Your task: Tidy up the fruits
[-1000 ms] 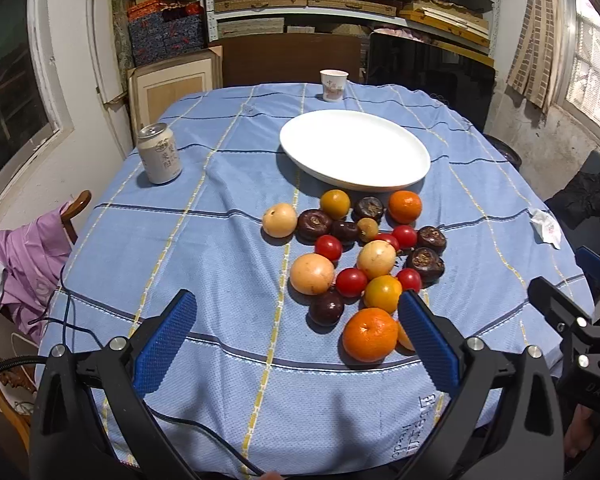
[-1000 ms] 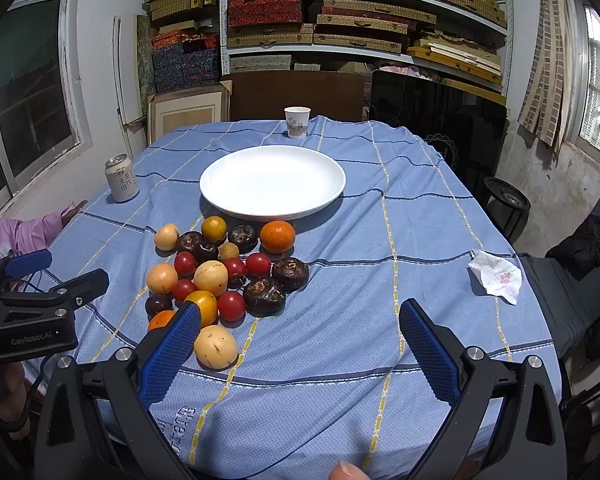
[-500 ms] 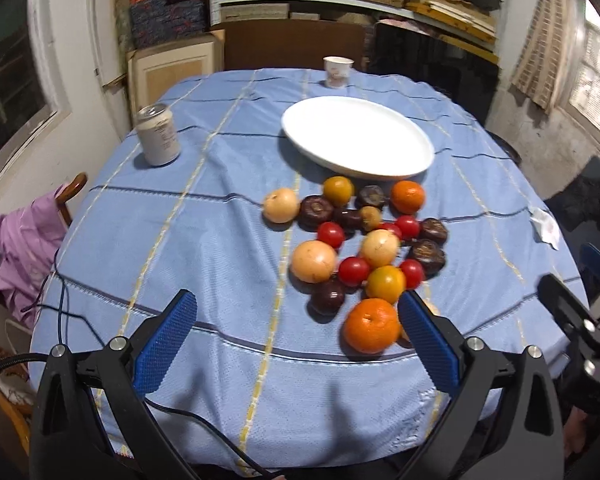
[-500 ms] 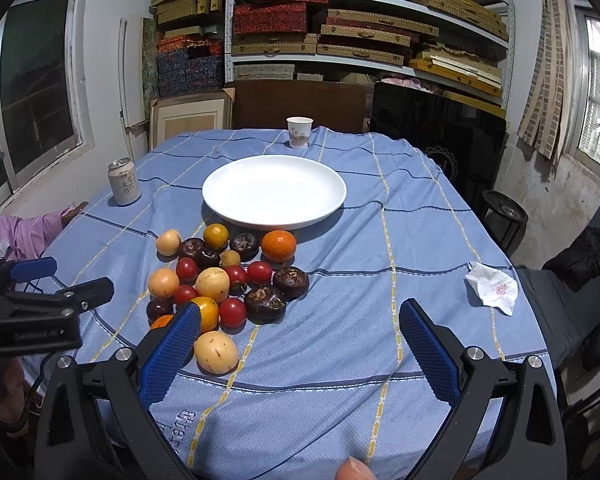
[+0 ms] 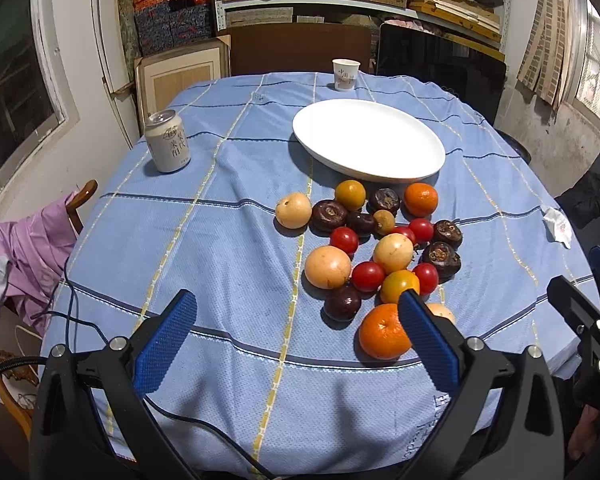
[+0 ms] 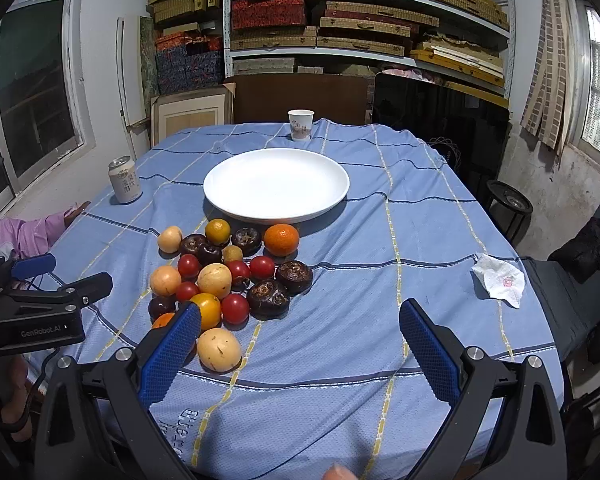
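Observation:
A cluster of fruit (image 5: 380,248) (image 6: 228,272) lies on the blue tablecloth: oranges, red tomatoes, pale yellow round fruits and dark brown ones. An empty white plate (image 5: 368,138) (image 6: 276,184) sits just beyond it. My left gripper (image 5: 296,320) hovers open over the near table edge, its right finger beside a large orange (image 5: 382,332). My right gripper (image 6: 300,328) is open too, with a pale yellow fruit (image 6: 219,349) next to its left finger. Neither holds anything.
A drink can (image 5: 168,141) (image 6: 125,179) stands at the left, a paper cup (image 5: 345,74) (image 6: 300,124) at the far edge, a crumpled tissue (image 6: 500,280) at the right. Shelves of boxes fill the back wall. A chair with pink cloth (image 5: 20,252) stands left of the table.
Both grippers tilted and shifted slightly, so the table sits a little differently in view. The fruit and plate have not moved. Both grippers remain open.

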{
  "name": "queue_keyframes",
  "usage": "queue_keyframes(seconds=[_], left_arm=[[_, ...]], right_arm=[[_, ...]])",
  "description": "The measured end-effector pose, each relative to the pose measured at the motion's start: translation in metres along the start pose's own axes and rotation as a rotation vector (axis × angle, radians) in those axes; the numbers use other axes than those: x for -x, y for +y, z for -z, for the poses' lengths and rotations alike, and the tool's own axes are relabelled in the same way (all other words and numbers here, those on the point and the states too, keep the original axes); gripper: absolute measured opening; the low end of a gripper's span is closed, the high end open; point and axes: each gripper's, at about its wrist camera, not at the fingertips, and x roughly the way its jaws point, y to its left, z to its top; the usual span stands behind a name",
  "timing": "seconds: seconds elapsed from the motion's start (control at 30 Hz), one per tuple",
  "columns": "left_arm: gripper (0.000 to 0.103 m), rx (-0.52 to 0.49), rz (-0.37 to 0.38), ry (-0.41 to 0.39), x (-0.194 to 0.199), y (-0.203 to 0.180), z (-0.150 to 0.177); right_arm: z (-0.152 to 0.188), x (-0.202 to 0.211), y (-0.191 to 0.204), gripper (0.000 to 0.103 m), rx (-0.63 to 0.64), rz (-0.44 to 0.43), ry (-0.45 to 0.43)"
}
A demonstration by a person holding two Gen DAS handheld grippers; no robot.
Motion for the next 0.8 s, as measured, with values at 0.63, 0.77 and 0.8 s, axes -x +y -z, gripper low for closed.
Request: queue_keyframes(seconds=[0.63,0.77,0.8], left_arm=[[0.099,-0.021,0.029,0.017,-0.014,0.001,-0.001],[0.099,-0.023,0.066,0.040,-0.033,0.007,0.002],[0.099,-0.030,0.065,0.043,-0.038,0.007,0.003]], right_arm=[[0.000,-0.013,0.000,0.099,-0.002,-0.014,0.032],[0.003,-0.027,-0.005,0.100,-0.001,-0.008,0.063],[0.004,-0.032,-0.008,0.099,-0.006,-0.004,0.073]])
